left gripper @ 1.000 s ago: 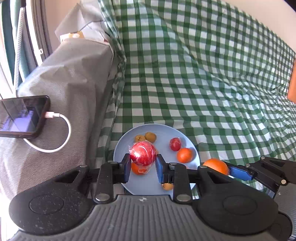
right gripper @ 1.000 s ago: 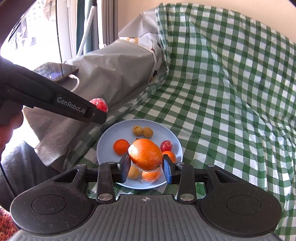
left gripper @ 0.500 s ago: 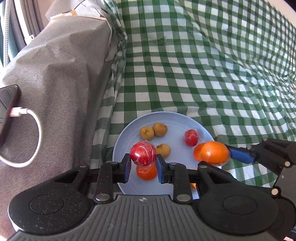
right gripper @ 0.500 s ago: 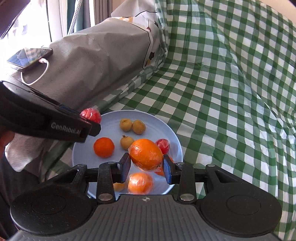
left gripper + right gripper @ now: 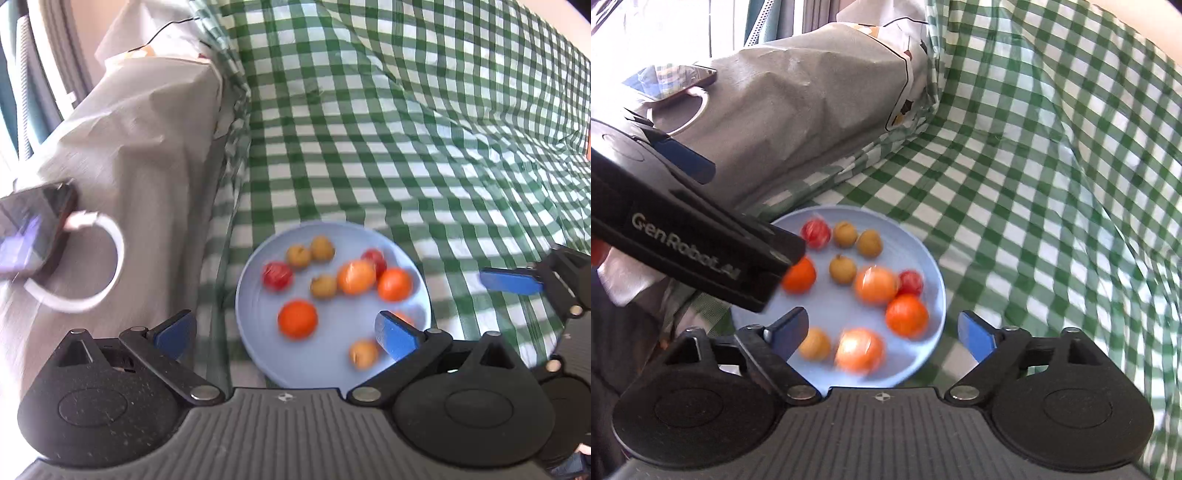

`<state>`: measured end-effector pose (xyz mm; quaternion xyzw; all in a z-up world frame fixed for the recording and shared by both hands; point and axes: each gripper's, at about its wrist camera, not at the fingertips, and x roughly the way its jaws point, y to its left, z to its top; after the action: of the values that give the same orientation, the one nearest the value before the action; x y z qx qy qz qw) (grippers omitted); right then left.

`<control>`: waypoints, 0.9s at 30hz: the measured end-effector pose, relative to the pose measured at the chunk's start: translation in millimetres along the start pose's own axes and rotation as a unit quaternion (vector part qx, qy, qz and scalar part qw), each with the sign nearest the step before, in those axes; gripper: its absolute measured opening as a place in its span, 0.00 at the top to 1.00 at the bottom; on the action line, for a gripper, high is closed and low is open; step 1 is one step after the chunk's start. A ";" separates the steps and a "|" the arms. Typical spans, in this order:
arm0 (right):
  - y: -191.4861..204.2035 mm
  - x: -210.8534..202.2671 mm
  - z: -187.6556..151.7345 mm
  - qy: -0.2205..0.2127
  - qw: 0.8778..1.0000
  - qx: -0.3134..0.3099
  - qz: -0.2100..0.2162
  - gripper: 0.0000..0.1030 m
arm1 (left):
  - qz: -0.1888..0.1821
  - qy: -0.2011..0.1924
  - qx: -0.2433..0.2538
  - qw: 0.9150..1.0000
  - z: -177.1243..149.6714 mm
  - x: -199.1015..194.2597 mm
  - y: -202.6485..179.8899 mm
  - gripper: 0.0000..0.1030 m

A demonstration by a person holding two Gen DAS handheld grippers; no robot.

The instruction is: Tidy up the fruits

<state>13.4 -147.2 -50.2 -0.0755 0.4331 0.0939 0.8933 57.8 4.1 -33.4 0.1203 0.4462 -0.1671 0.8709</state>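
A light blue plate (image 5: 325, 363) (image 5: 834, 306) lies on the green checked cloth and holds several oranges, red fruits and small brown fruits. My left gripper (image 5: 284, 334) hangs over the plate's near left side. Its jaws are opening wide, with nothing pressed between the pads. A red wrapped fruit (image 5: 277, 275) (image 5: 815, 233) rests on the plate's left part. My right gripper (image 5: 882, 334) is also opening above the near rim, empty. A blurred orange (image 5: 876, 285) (image 5: 356, 276) sits mid-plate, just beyond it. One blue pad (image 5: 511, 280) of the right gripper shows at the right.
A bulky grey-covered object (image 5: 140, 155) rises left of the plate, with a phone (image 5: 29, 229) and a looped white cable (image 5: 110, 258) on top. The left gripper's black body (image 5: 701, 251) covers the plate's left edge in the right wrist view. Checked cloth (image 5: 406, 147) spreads beyond.
Both grippers went from shut to wide open. The red wrapped fruit left the left jaws and the orange left the right jaws; both now lie on the plate.
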 end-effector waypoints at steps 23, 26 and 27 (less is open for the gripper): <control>27.7 -115.1 -50.7 -0.057 0.995 0.059 -0.057 0.06 | 0.074 0.008 -0.028 0.997 -54.2 -92.0 -4.8 0.00; 28.6 -121.1 -52.9 -0.065 0.994 0.060 -0.059 0.06 | 0.077 0.004 -0.025 0.997 -55.3 -95.7 -6.0 0.00; 29.0 -122.9 -53.5 -0.068 0.994 0.061 -0.060 0.06 | 0.077 0.003 -0.025 0.997 -55.7 -96.6 -6.2 0.00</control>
<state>-108.6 -143.2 12.2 -0.0405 0.3713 0.0189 0.9274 -38.4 36.1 13.3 0.1331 0.4425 -0.0877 0.8825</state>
